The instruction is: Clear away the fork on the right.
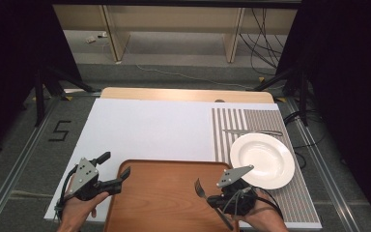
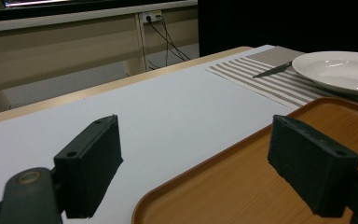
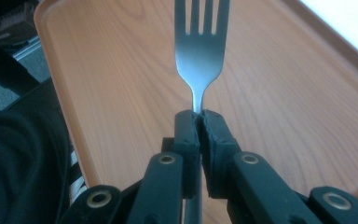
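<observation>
My right gripper (image 1: 212,194) (image 3: 198,120) is shut on the neck of a metal fork (image 3: 202,51) (image 1: 200,188), whose tines point out over the brown wooden tray (image 1: 164,203) (image 3: 121,93). The fork's handle runs back between the jaws. Open and holding nothing, my left gripper (image 1: 117,169) (image 2: 196,158) hovers at the tray's left edge (image 2: 223,186), one jaw over the white sheet (image 2: 144,112) and one over the tray. A white plate (image 1: 262,160) (image 2: 340,70) rests on the striped placemat (image 1: 265,130) to the right. A knife (image 1: 252,132) (image 2: 272,70) lies just beyond the plate.
The white sheet (image 1: 149,128) covers the table's left and middle. Beyond the table's far edge are floor, wooden furniture legs (image 1: 113,34) and cables (image 1: 263,43). Black stands (image 1: 41,92) flank the table.
</observation>
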`<act>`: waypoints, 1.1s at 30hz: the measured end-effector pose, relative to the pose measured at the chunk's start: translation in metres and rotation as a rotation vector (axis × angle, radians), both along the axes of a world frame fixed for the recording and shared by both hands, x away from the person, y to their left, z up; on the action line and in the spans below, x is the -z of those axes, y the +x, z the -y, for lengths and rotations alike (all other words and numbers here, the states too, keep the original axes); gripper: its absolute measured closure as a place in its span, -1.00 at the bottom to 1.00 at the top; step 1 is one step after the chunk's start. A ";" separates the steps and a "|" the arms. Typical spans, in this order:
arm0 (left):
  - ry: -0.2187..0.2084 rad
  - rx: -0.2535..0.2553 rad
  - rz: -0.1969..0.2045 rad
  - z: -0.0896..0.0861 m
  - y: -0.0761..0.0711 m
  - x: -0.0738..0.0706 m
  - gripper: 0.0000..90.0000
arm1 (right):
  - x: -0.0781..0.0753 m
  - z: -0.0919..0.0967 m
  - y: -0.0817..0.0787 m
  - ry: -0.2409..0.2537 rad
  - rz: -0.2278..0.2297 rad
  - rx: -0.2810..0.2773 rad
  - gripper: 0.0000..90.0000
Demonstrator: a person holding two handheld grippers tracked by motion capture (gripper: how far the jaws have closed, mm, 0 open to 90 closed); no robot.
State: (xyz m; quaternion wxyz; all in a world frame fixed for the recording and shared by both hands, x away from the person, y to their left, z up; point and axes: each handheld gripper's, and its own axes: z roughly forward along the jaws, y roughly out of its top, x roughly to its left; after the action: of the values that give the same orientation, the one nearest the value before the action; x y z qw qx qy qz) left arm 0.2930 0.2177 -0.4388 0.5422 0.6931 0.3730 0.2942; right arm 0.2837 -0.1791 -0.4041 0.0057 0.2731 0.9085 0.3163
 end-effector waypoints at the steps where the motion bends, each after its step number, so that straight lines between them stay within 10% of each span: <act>1: 0.000 0.000 0.000 0.000 0.000 0.000 -0.62 | 0.004 -0.002 0.001 -0.007 -0.003 -0.007 0.91; 33: 0.000 0.004 -0.001 0.000 0.000 0.000 -0.62 | 0.037 -0.019 0.013 -0.102 -0.090 0.048 0.91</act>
State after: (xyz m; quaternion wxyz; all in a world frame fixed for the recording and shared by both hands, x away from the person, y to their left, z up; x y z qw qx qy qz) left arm 0.2931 0.2175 -0.4388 0.5425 0.6941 0.3718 0.2927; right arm 0.2964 -0.1603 -0.4406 -0.0136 0.3083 0.9159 0.2566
